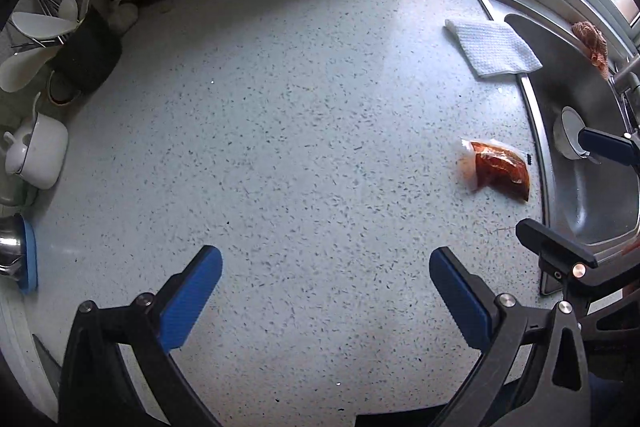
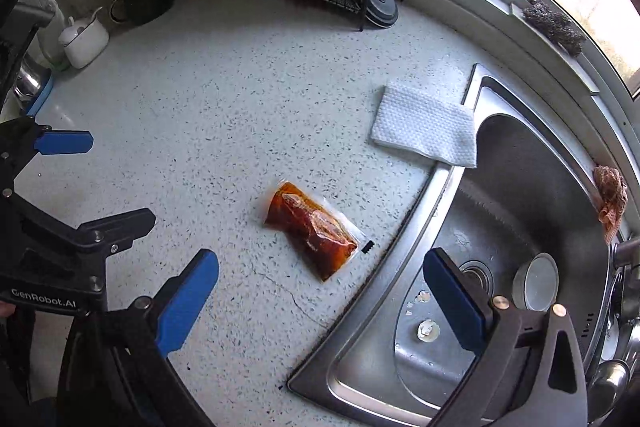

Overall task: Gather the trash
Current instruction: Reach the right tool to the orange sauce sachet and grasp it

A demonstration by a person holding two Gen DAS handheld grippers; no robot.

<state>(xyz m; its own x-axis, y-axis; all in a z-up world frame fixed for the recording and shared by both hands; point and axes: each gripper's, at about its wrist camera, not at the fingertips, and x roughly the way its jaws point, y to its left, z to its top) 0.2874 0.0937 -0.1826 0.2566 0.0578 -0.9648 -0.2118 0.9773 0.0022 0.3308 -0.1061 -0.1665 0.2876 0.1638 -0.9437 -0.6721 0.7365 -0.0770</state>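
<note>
- The trash to collect looks to be the sauce packet, a clear pouch of red-brown sauce lying flat on the speckled countertop, just beside the rim of the steel sink.
- A folded white paper towel lies further back, its corner hanging over the sink edge; it may be trash too.
- The right gripper hovers above the counter with its blue pads spread wide and nothing between them; the packet sits ahead of it, roughly centred in the gap.
- The left gripper is likewise spread wide and empty, over bare counter, with the packet well off to its right.
- The right gripper is my pick for the grasp, being nearer and better lined up.
- The pouch is flat and limp, so the pads should come down to the counter on either side of its narrow width and pinch a raised fold rather than skid over the film.
- A gentle squeeze seems wise: the packet may leak sauce if open.
- Small scraps lie in the sink basin near the drain.
</note>
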